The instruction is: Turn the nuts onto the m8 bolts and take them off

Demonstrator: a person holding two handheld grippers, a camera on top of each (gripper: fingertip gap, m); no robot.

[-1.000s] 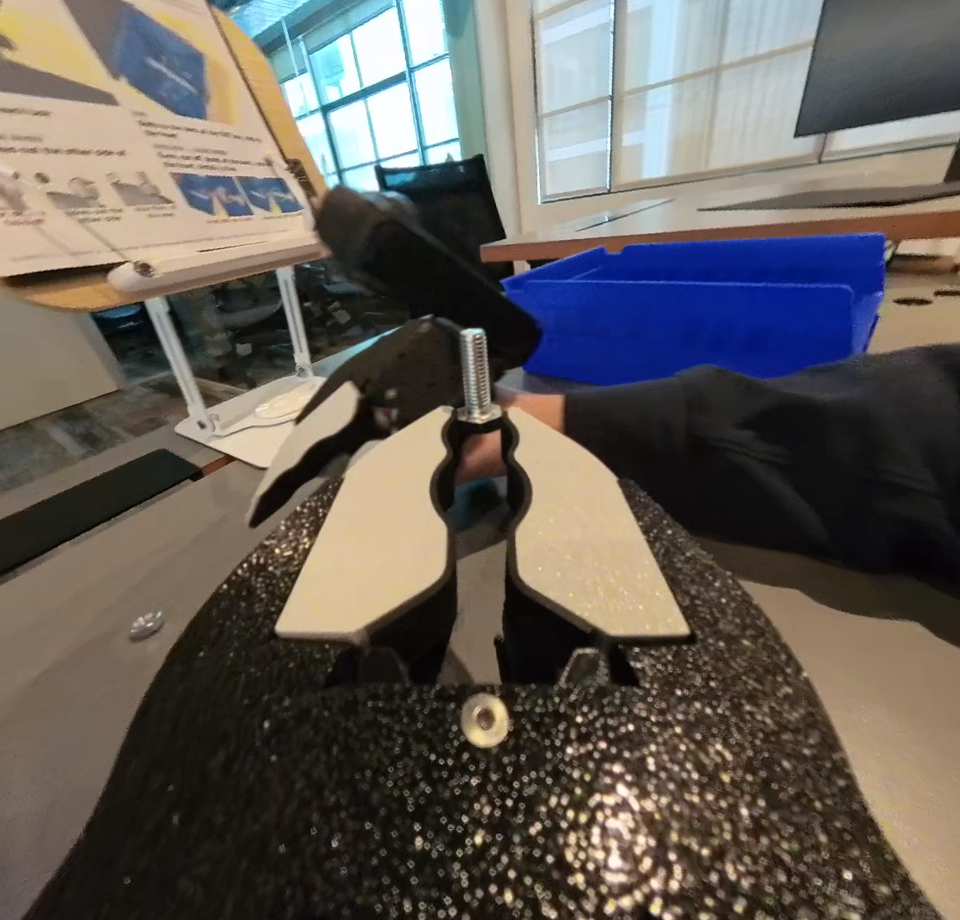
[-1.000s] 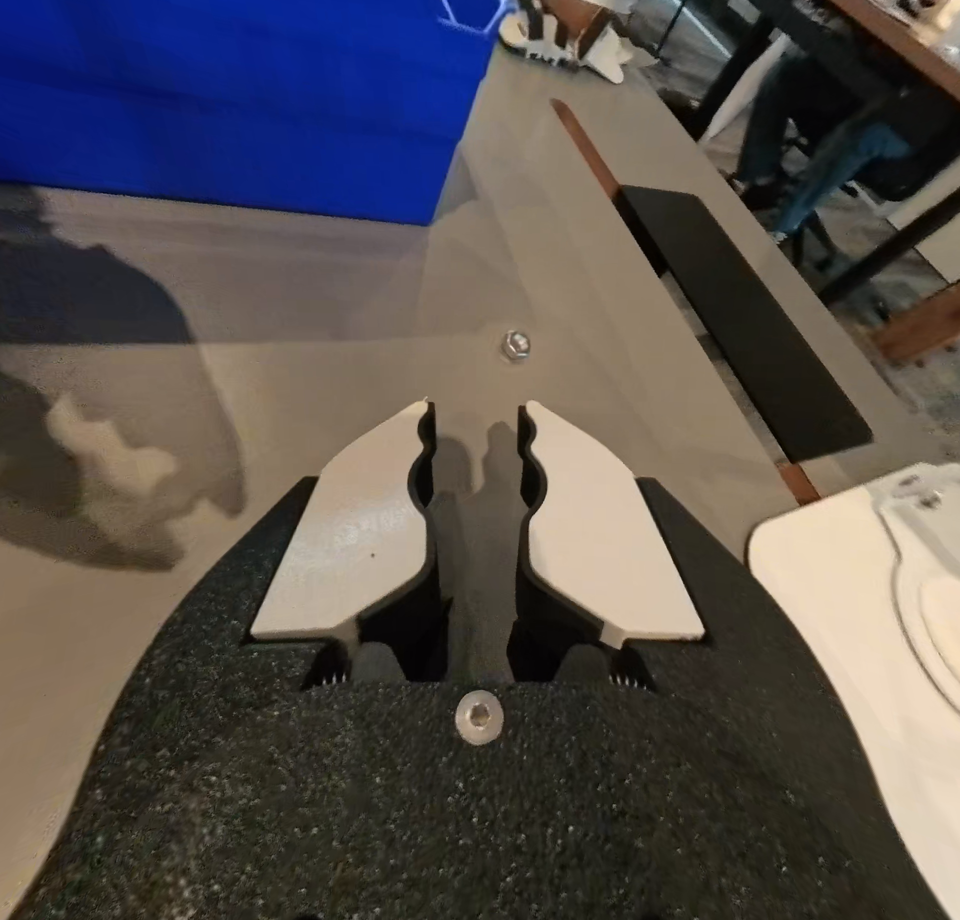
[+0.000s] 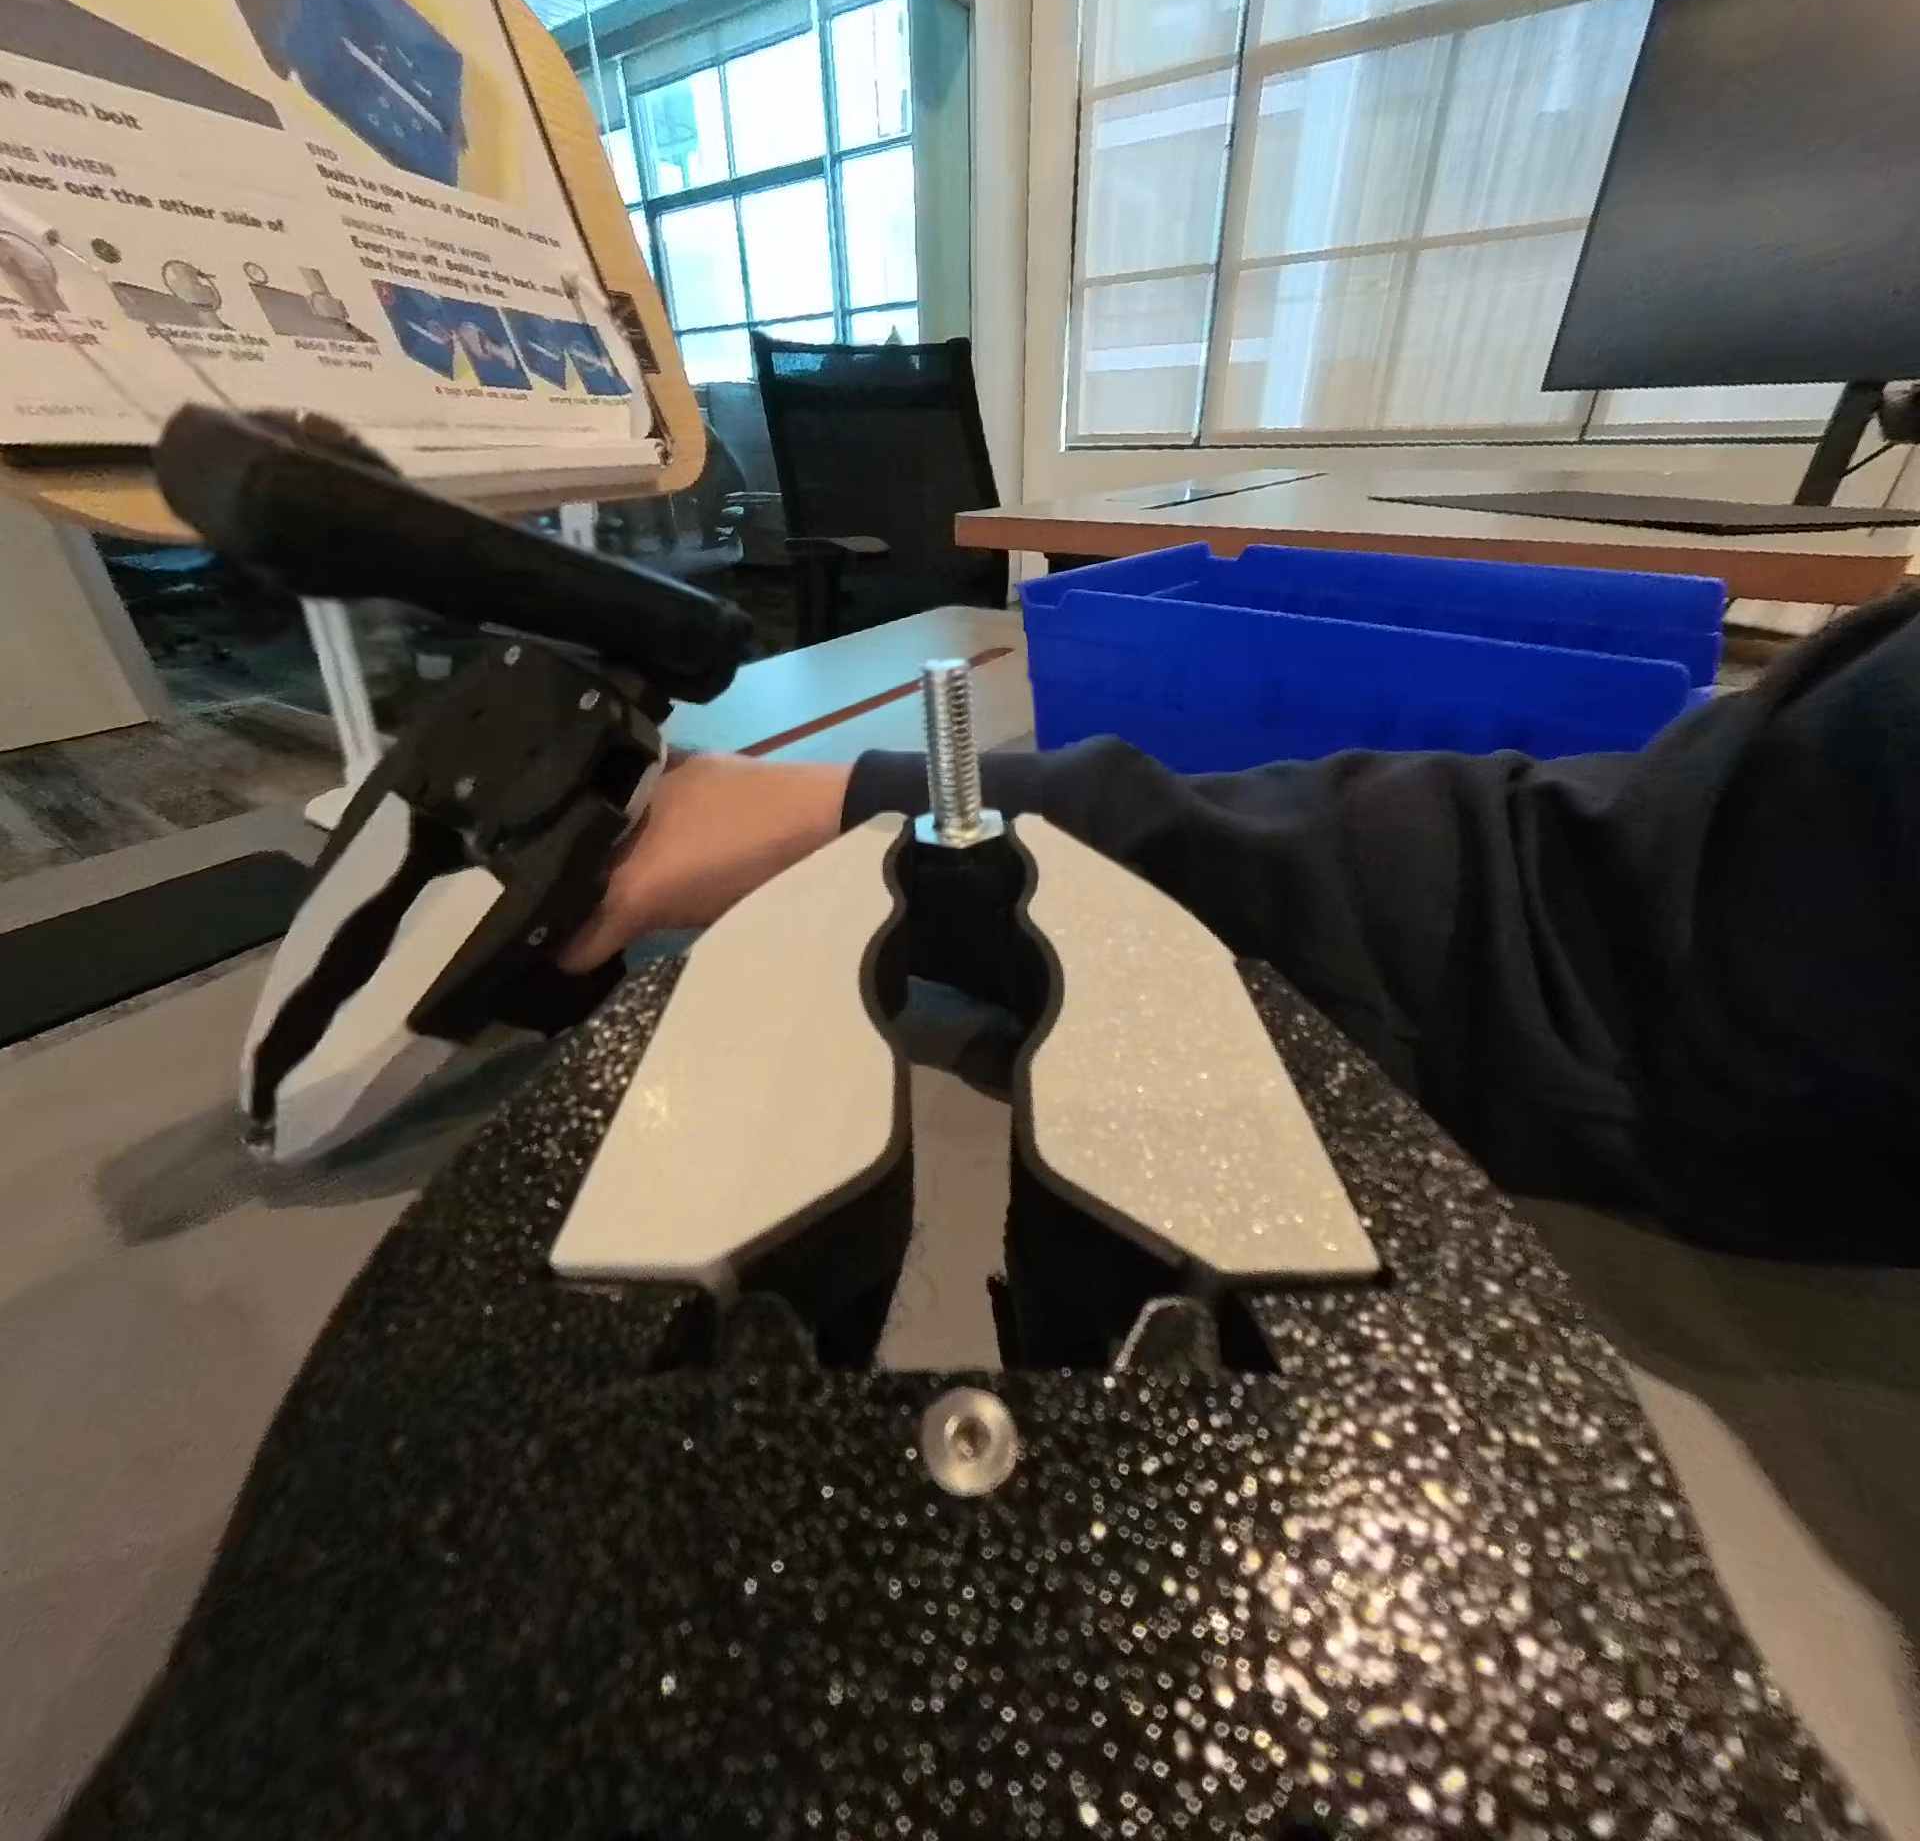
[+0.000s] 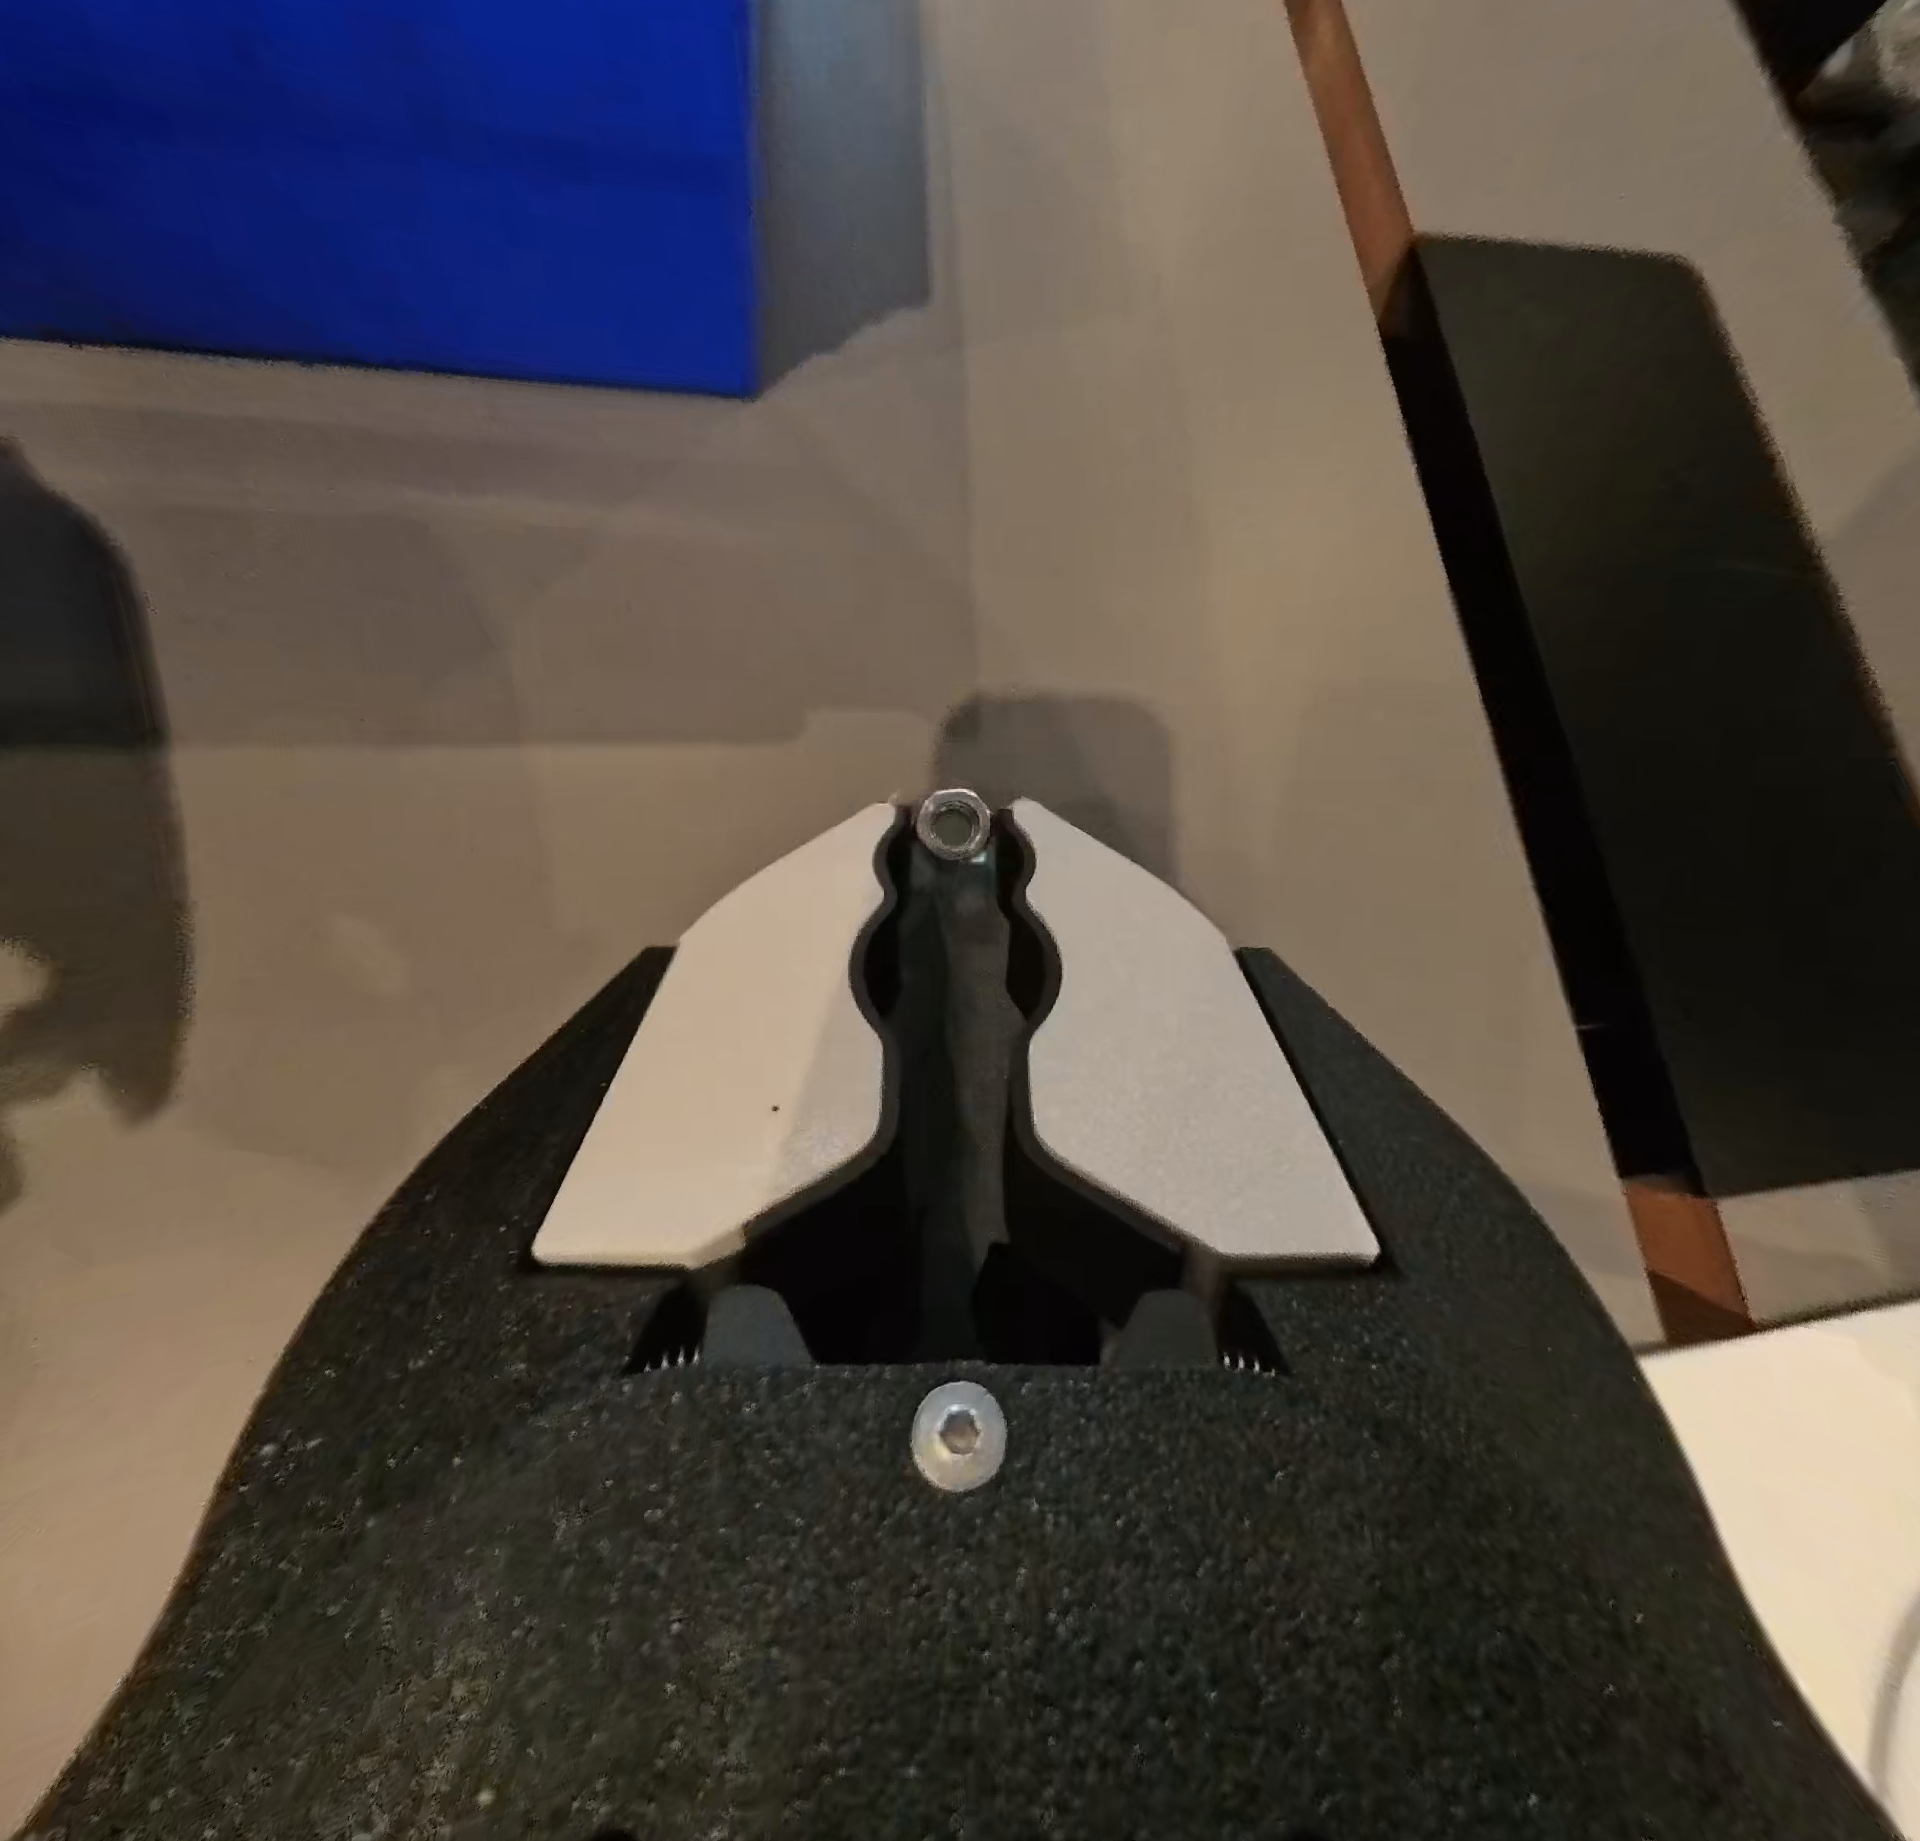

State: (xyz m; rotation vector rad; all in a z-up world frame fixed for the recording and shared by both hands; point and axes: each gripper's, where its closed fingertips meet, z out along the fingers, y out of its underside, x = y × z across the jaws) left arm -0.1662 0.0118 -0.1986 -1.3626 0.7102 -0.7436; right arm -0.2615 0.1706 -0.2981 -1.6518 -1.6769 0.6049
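Note:
My left gripper point(image 3: 957, 835) is shut on the hex head of a silver bolt point(image 3: 948, 742), whose threaded shank stands upright above the fingertips. My right gripper point(image 4: 954, 825) is shut on a small silver nut point(image 4: 954, 823), held at the very fingertips just above the grey table point(image 4: 520, 648). In the left wrist view the right gripper point(image 3: 265, 1116) points down with its tips at the table on the left, held by a hand point(image 3: 717, 856) in a dark sleeve.
A blue bin point(image 3: 1371, 648) stands behind the bolt, also in the right wrist view point(image 4: 374, 139). An instruction board on a white stand point(image 3: 312, 181) is at the left. A black mat point(image 4: 1683, 700) and a white stand base point(image 4: 1808, 1542) lie to the right. My hands' fingertips stand some 20 cm from each other.
My right gripper moved forward to the nut that lay on the table and closed on it. The left gripper kept holding the bolt upright.

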